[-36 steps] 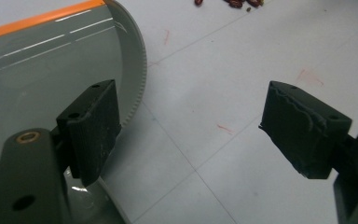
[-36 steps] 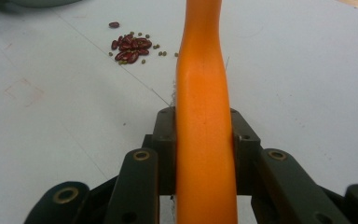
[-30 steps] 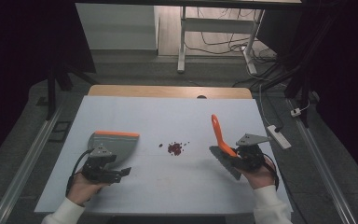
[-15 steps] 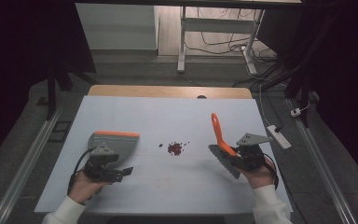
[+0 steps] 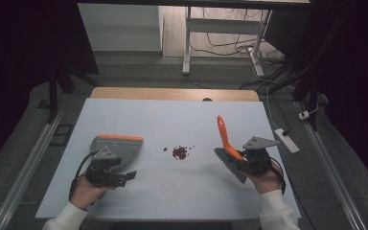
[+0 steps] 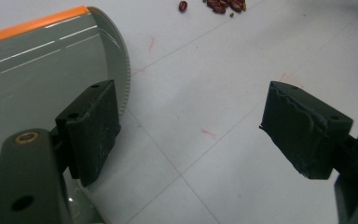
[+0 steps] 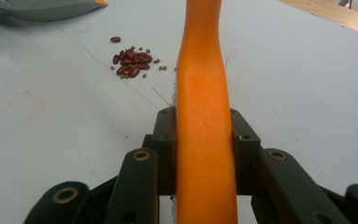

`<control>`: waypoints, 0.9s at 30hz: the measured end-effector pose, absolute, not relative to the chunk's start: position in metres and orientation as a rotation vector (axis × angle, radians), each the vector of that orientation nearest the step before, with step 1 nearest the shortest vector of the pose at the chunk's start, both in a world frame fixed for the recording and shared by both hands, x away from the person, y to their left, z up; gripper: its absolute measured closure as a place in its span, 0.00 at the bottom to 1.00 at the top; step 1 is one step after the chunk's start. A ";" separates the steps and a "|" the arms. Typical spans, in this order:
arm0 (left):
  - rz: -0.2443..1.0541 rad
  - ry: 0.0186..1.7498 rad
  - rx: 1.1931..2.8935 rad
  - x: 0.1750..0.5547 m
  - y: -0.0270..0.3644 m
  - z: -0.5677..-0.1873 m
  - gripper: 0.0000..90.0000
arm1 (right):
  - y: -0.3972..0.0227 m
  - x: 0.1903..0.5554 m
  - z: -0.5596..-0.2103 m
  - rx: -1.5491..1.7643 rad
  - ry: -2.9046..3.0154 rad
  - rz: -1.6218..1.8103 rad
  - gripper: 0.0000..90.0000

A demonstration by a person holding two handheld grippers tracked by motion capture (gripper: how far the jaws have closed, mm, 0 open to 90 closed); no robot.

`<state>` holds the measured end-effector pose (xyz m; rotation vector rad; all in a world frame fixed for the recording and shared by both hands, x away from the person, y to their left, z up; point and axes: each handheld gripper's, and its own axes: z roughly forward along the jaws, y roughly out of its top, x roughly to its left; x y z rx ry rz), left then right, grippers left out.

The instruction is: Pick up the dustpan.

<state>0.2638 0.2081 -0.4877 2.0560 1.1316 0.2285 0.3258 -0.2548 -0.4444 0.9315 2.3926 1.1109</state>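
R hand-held gripper [image 7: 204, 135] pinches orange brush handle [image 7: 204, 93]; L hand-held gripper [image 6: 191, 135] spread, beside dustpan [image 6: 37, 70]. Beans [image 5: 179, 152] on bench [image 5: 163, 120].

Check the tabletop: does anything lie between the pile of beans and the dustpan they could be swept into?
Nothing visible does. Bare table separates the beans from the dustpan. The right claw grips the brush on the beans' other side.
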 end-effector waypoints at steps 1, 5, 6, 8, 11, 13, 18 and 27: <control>0.229 1.132 2.056 0.264 0.208 -0.488 0.22 | -0.255 0.326 -0.444 0.930 2.392 1.106 0.78; 0.232 1.156 2.032 0.259 0.211 -0.481 0.22 | -0.255 0.326 -0.446 0.931 2.392 1.103 0.78; 0.227 1.175 2.026 0.259 0.211 -0.481 0.22 | -0.255 0.326 -0.447 0.932 2.396 1.100 0.78; 0.223 1.193 2.034 0.259 0.212 -0.481 0.22 | -0.255 0.325 -0.449 0.930 2.402 1.106 0.78; 0.241 1.246 2.045 0.263 0.211 -0.476 0.22 | -0.255 0.323 -0.448 0.926 2.402 1.113 0.78; 0.263 1.281 2.042 0.265 0.210 -0.473 0.22 | -0.254 0.321 -0.447 0.916 2.402 1.124 0.78; 0.280 1.302 2.038 0.271 0.212 -0.468 0.22 | -0.252 0.319 -0.445 0.900 2.402 1.123 0.78; 0.250 1.350 2.061 0.275 0.219 -0.470 0.22 | -0.250 0.318 -0.446 0.890 2.394 1.103 0.78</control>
